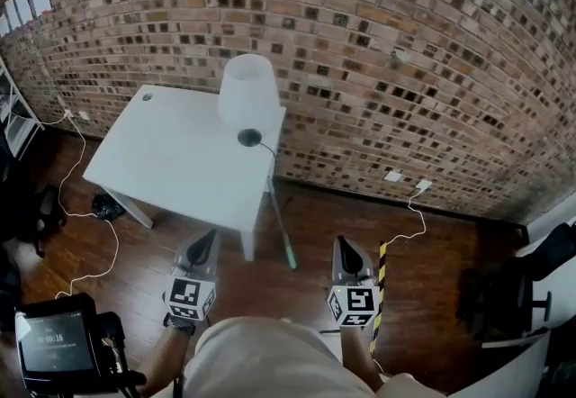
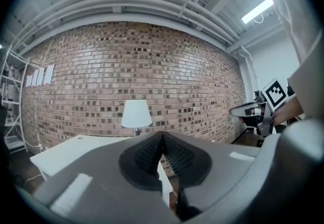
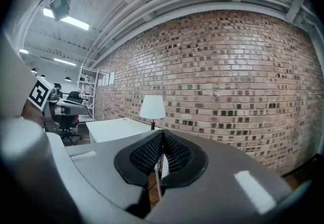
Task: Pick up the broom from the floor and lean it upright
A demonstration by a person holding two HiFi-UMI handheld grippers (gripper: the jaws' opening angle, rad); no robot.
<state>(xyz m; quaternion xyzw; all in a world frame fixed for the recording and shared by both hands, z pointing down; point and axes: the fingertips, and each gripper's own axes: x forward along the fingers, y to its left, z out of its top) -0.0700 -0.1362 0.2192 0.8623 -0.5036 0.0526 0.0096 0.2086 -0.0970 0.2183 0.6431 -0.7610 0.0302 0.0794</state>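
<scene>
A brick wall (image 1: 405,45) closes the room at the back, w/ a dark wood floor (image 1: 432,252) below it and a white table (image 1: 162,162) that carries a white lamp (image 1: 247,90). The broom (image 1: 281,225) shows as a thin pole. Its green end is low by the floor and its other end is up at the table's near corner, so it seems leaned there, but from above I cannot exclude that it lies flat. The left gripper (image 2: 162,136) has its jaws together w/ nothing between them. The right gripper (image 3: 162,133) is the same, closed and empty. Both are well apart from the pole. Risk, in my opinion: the pole is thin and the floor looks smooth, so the low end may slide and the broom fall. A push at the table could also tip the lamp. Writing: the small screen (image 1: 49,333) at low left shows digits, too small to read. The marker cubes (image 1: 189,297) have only black-white squares. No brand is visible.
</scene>
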